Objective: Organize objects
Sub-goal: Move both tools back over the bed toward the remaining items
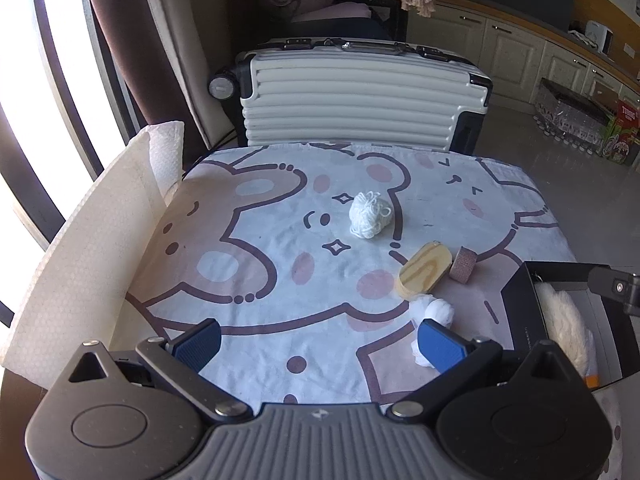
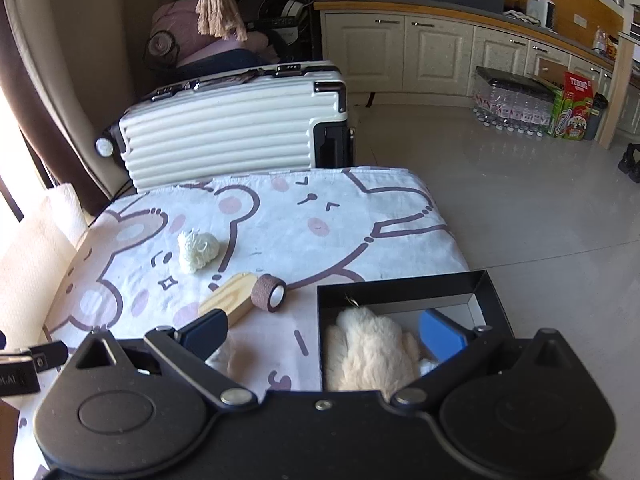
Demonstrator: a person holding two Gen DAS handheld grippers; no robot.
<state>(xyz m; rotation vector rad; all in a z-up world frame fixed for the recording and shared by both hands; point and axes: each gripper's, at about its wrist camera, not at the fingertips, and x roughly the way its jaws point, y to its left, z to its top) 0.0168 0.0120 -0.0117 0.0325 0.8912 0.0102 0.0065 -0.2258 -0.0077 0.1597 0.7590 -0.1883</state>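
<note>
Inside a black, thin-walled box [image 2: 404, 286] at the table's near right corner lies a fluffy cream plush [image 2: 370, 350], filling most of its pale floor. Just beside the box, on the cloth, sit a smooth oval wood block [image 2: 234, 298] with visible grain and a small roll of brown textured tape [image 2: 269, 293] lying on its side, the two touching. Farther back, near the middle of the table, is a loose ball of white yarn [image 1: 369, 214]. A second white bundle [image 1: 434, 312], soft and knotted, lies near the front edge.

Both grippers hold nothing. The right gripper [image 2: 322, 338] hangs spread wide above the box's left wall, one blue ribbed pad over the plush, the other over the cloth. The left gripper [image 1: 318, 346] is likewise spread wide above the cloth, its right pad partly covering the white bundle.

Covering the table is a wrinkled tablecloth [image 1: 260, 248] printed with cartoon bears. Beyond it stands a ribbed cream suitcase [image 1: 356, 98] on its side
</note>
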